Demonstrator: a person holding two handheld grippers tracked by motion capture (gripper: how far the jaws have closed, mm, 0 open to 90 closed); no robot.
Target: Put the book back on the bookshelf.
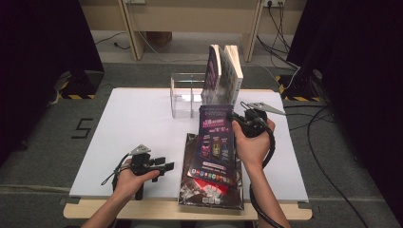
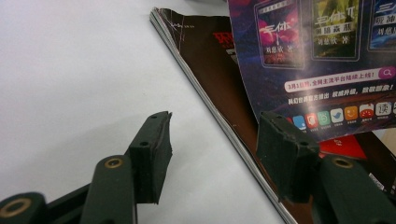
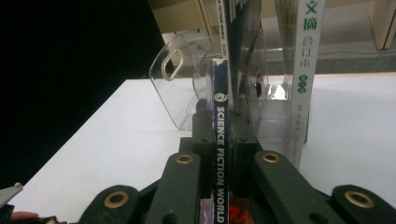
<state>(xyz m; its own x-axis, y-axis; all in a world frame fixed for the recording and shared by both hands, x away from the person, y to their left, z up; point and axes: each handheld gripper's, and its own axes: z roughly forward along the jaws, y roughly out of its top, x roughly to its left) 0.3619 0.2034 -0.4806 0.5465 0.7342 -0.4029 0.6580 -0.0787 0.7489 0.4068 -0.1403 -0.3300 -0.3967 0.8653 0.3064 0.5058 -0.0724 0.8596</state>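
Purple glossy magazine (image 1: 216,145), spine upright, clamped by right gripper (image 1: 239,119)

Worktop (image 1: 138,118): clear rack (image 1: 183,95) at 12 o'clock, two books (image 1: 223,71) upright inside; flat magazine (image 1: 190,156) at 6 o'clock; my lifted magazine (image 1: 216,142) above it.

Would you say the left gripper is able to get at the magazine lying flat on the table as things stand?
Probably yes: the left gripper is open beside the flat magazine, whose near edge lies bare; the lifted magazine overhangs only further in.
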